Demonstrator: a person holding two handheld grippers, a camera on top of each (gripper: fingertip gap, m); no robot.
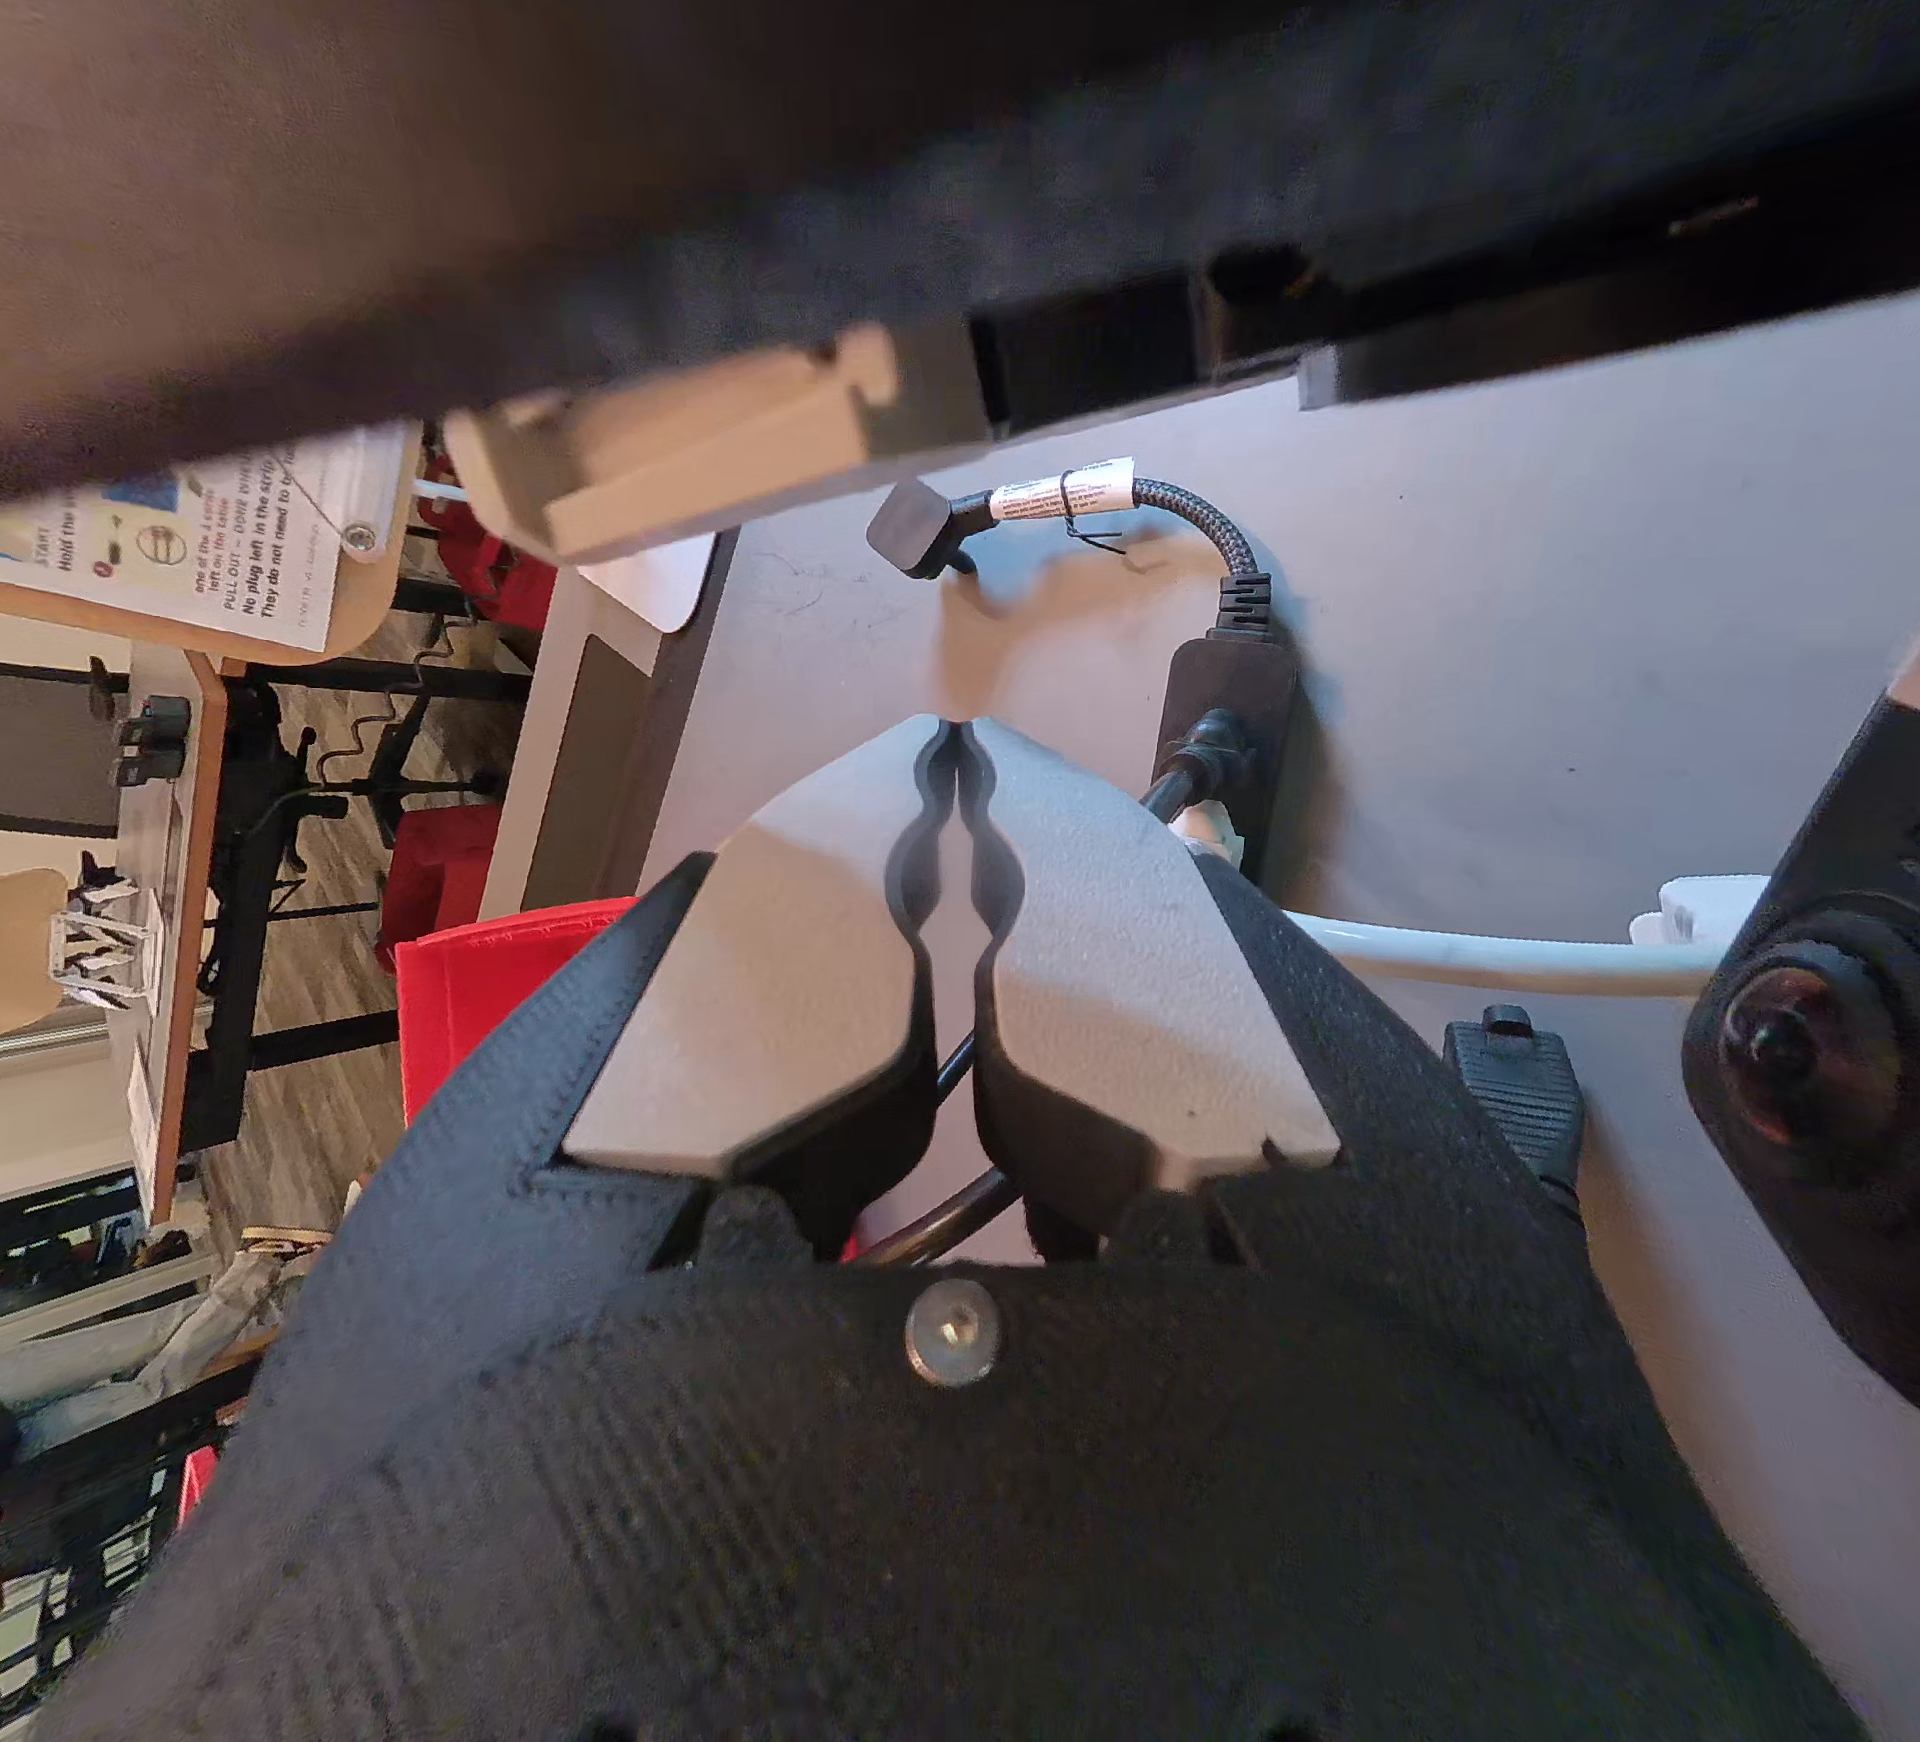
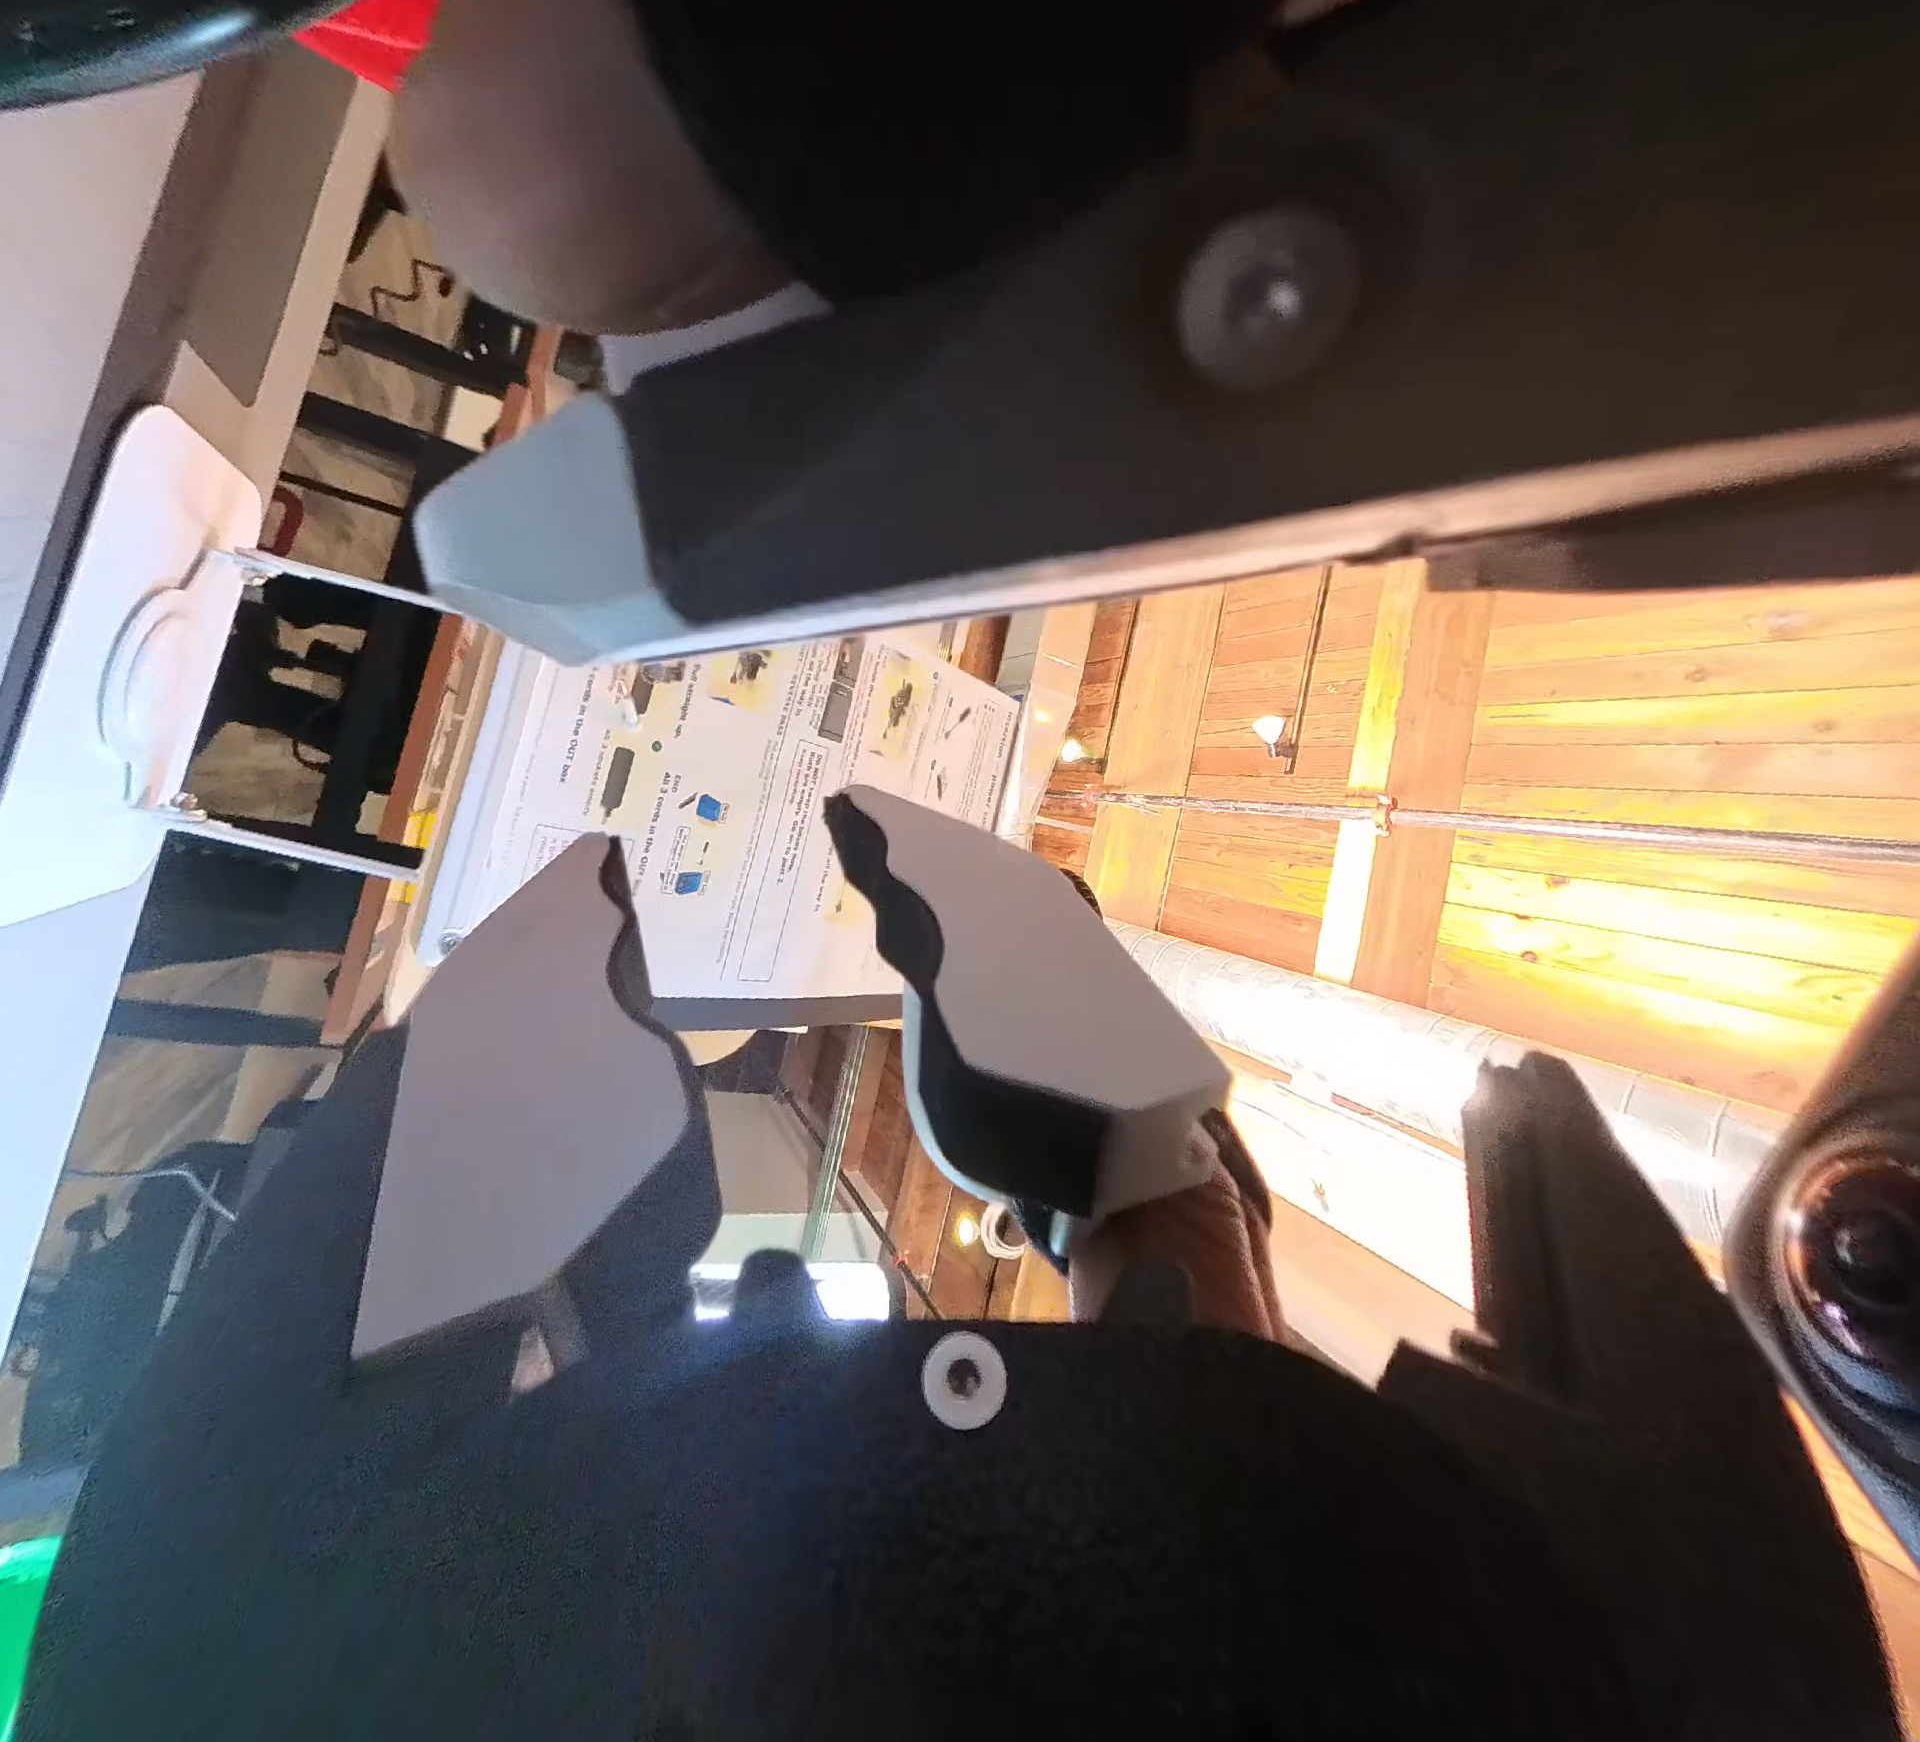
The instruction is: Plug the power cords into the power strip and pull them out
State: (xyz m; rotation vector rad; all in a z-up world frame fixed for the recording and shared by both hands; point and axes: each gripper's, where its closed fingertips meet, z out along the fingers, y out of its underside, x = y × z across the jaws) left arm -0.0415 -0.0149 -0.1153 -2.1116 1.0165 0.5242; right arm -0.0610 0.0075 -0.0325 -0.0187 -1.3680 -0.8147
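In the left wrist view a black power strip (image 1: 1226, 716) lies on the grey table (image 1: 1558, 612). Its braided cord (image 1: 1205, 518) ends in a flat black plug (image 1: 914, 529). A black plug (image 1: 1210, 747) sits in the strip, with something white just below it. A white cord (image 1: 1455, 954) and a loose black plug (image 1: 1512, 1084) lie to the right. My left gripper (image 1: 961, 736) is shut above the table, left of the strip, with nothing at its tips. A black cable (image 1: 935, 1214) runs beneath its fingers. My right gripper (image 2: 727, 835) is open and empty, tilted up towards the ceiling.
The right gripper's grey finger (image 1: 675, 466) and dark body cross the top of the left wrist view. A red bin (image 1: 488, 996) stands past the table's left edge. An instruction sheet (image 2: 769, 809) on a white stand (image 2: 156, 653) is ahead in the right wrist view.
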